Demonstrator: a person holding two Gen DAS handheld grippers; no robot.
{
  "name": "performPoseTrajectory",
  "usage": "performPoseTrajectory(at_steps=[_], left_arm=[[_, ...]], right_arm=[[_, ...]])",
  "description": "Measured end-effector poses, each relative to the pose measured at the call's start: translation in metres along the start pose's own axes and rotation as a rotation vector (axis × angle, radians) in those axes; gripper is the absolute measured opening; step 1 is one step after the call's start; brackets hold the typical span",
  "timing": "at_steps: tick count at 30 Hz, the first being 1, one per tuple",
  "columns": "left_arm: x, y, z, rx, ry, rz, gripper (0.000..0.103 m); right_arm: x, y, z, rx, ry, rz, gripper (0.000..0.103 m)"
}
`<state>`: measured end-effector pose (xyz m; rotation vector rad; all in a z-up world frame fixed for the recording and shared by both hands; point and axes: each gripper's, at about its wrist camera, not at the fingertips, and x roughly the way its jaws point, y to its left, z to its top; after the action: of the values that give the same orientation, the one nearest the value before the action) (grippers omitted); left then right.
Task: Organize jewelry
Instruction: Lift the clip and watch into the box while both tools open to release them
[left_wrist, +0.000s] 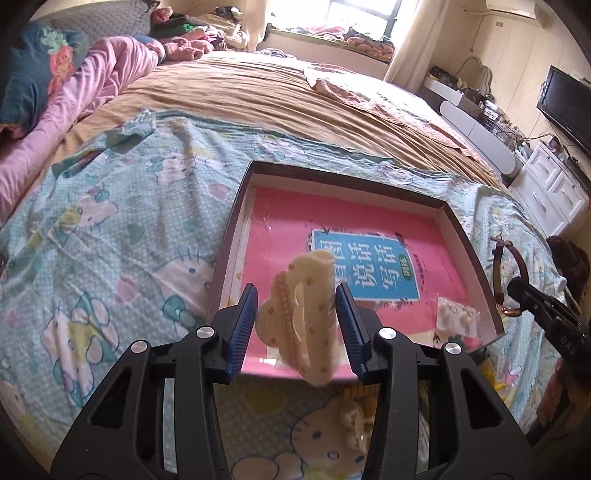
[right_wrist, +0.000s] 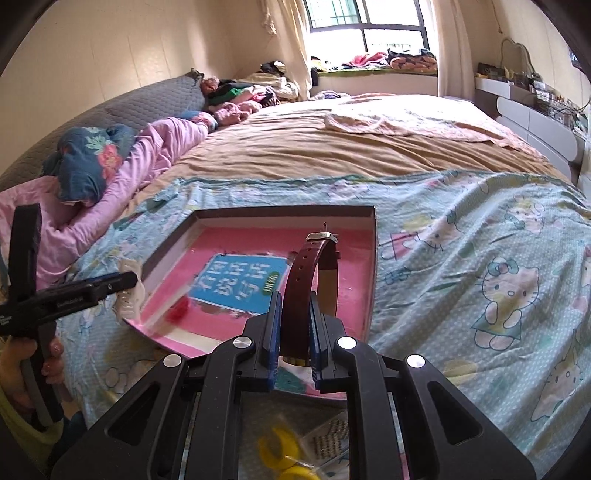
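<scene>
- The left tool (left_wrist: 297, 317) pinches a cream hair clip (left_wrist: 301, 314) over the near edge of the open box (left_wrist: 236, 221) on the bed; its jaws press both flanks.
- The right tool (right_wrist: 295, 332), pressed tight on a brown watch (right_wrist: 303, 288), strap arching upward, hovers at the box's near rim.
- The box's pink floor beyond both tools lies mostly bare.

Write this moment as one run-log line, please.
left fingers: gripping cream hair claw | right fingers: gripping watch strap | both over tray
</scene>
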<state>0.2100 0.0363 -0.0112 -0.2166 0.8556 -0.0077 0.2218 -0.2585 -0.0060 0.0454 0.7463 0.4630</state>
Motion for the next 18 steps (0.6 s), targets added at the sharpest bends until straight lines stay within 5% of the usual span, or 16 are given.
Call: performPoseTrajectory(at_steps=[18], left_arm=[[0.024, 0.009, 0.01, -0.005, 0.003, 0.008, 0.035]], right_arm=[[0.024, -0.005, 0.007, -0.008, 0.02, -0.1, 0.013]])
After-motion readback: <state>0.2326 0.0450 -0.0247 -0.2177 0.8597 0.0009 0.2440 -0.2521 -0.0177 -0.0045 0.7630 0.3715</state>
